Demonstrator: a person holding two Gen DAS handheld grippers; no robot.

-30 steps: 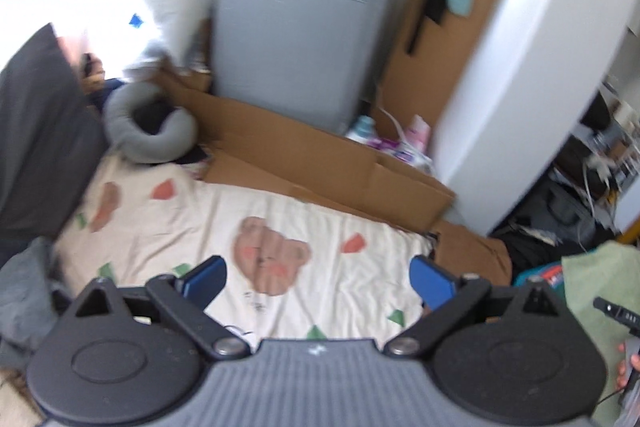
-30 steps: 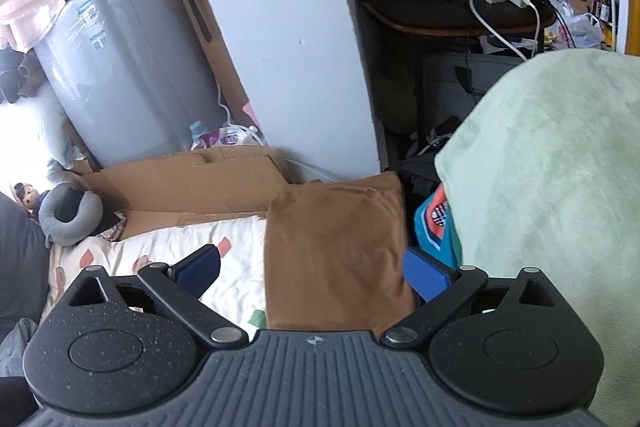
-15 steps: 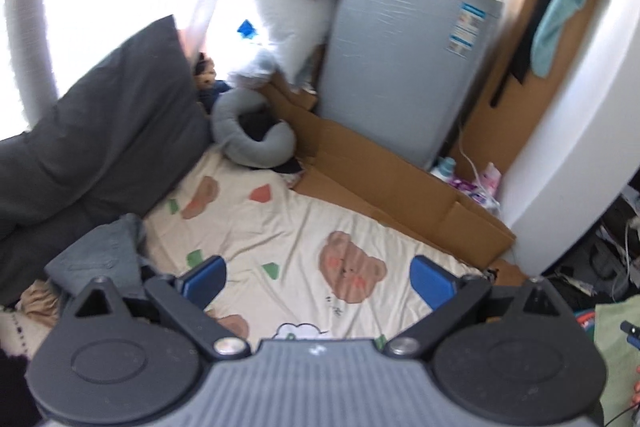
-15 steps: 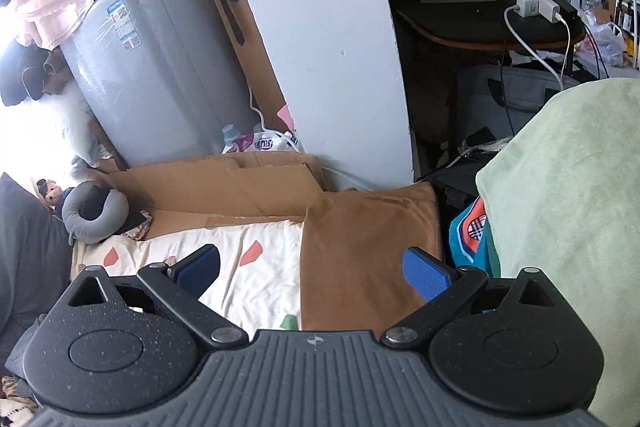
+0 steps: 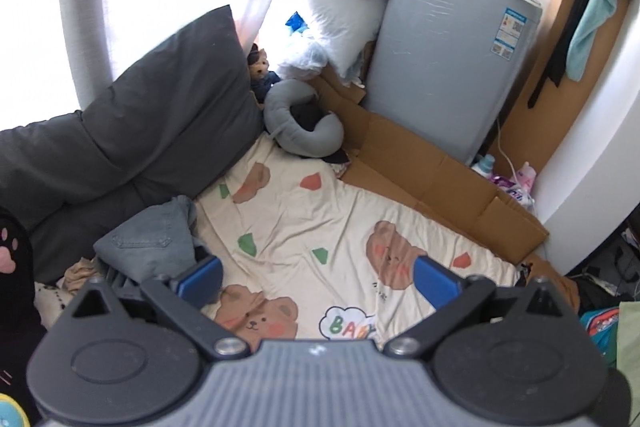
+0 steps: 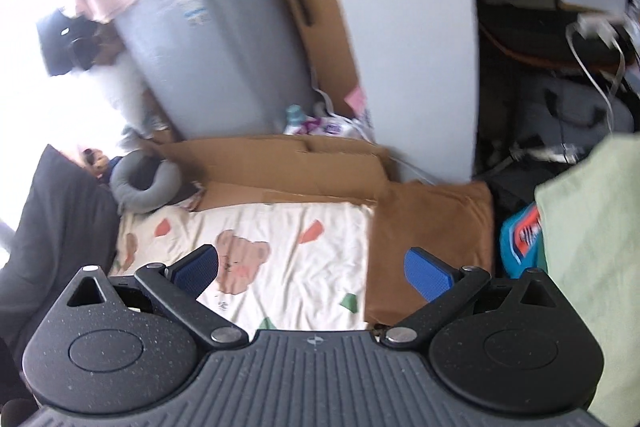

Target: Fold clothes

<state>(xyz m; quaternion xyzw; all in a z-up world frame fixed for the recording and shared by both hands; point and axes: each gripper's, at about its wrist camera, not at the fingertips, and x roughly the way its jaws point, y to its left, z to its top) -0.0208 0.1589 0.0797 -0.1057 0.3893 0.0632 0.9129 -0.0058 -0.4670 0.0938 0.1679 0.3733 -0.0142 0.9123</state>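
left gripper [image 5: 316,277]: released, blue pads spread wide, nothing between them; it hangs above the near part of the sheet [image 5: 344,227], which is printed with bears.
right gripper [image 6: 312,269]: released too and holding nothing, over the sheet's right edge; this view is blurred, so fine detail there is uncertain.
jeans [image 5: 148,239]: a crumpled grey denim heap at the sheet's near-left corner, against the dark pillow [image 5: 132,131]; the left pad sits just beside it, though i cannot tell if they touch.
other clothes: a tan garment [image 6: 432,223] lies flat off the sheet's right edge; beige cloth [image 5: 80,273] peeks out under the jeans.
step in hand: judging by the empty grippers and bare sheet, picking a first garment to lay out, most likely the jeans.
doing it well: bring the left gripper down on a clear edge such as the waistband near the stitched pocket, not the middle of the heap; clamp one layer only, lift clear of the beige cloth, then let the right gripper take the opposite end and spread it flat on mid-sheet.
risk: grabbing bunched layers, or snagging the sheet along with the denim.
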